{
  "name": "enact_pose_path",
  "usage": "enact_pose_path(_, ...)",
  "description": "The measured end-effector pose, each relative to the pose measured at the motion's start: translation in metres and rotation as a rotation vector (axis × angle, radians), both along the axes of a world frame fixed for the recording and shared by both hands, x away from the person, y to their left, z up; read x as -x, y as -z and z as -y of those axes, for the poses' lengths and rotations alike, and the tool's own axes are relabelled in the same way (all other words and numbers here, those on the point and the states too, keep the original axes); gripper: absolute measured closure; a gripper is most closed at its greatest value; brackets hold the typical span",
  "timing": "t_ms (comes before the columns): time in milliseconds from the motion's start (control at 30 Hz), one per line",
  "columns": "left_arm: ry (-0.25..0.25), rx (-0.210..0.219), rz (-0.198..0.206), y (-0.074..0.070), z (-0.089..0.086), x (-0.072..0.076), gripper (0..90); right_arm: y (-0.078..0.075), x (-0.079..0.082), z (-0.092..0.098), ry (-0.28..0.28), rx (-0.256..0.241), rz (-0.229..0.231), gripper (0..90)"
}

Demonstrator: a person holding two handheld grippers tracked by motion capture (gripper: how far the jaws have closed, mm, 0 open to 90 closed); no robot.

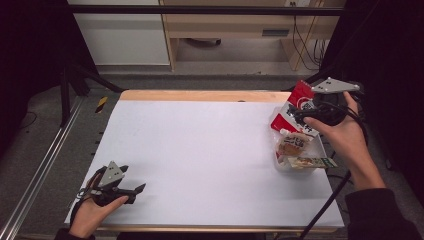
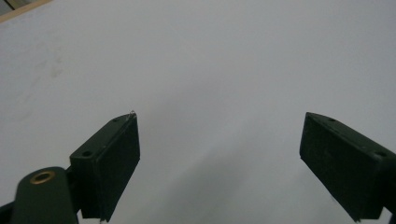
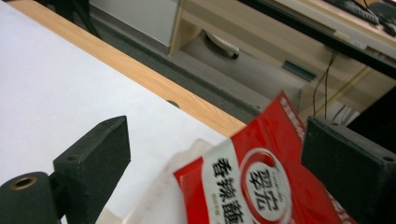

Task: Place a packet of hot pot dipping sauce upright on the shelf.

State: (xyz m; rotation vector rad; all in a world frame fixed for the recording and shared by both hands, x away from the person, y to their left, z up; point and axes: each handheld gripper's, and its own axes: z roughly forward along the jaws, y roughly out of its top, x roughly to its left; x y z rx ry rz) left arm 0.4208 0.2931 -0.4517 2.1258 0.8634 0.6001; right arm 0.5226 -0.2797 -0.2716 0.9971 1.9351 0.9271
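Observation:
A red and white snack packet stands tilted at the far end of a clear plastic tub near the table's right edge. My right gripper hovers at that packet, held from the right side. In the right gripper view the red packet lies low between the jaws, which stand wide apart, so my right gripper is open. My left gripper rests low over the near left corner of the white table. It is open too, and only bare white surface lies ahead of my left gripper.
The tub also holds a bun packet and a flat green-and-white packet that sticks out over its near right rim. The table's wooden far edge runs along the back, and beyond it are cabinets and cables on the floor.

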Motion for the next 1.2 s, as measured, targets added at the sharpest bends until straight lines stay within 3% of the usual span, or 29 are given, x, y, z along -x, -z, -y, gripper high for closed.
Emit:
enact_pose_path(433, 0.0, 0.006, 0.002, 0.0, -0.001, 0.0, 10.9, -0.003, 0.022, -0.051, -0.101, -0.007, 0.002, 6.0)
enact_pose_path(933, 0.005, 0.006, 0.003, 0.0, 0.0, 0.001, 10.4, -0.002, 0.046, -0.071, -0.15, -0.045, 0.002, 6.5)
enact_pose_path(1200, 0.009, 0.007, 0.003, 0.0, 0.0, 0.001, 10.1, 0.009, 0.058, -0.08, -0.176, -0.062, -0.022, 6.5)
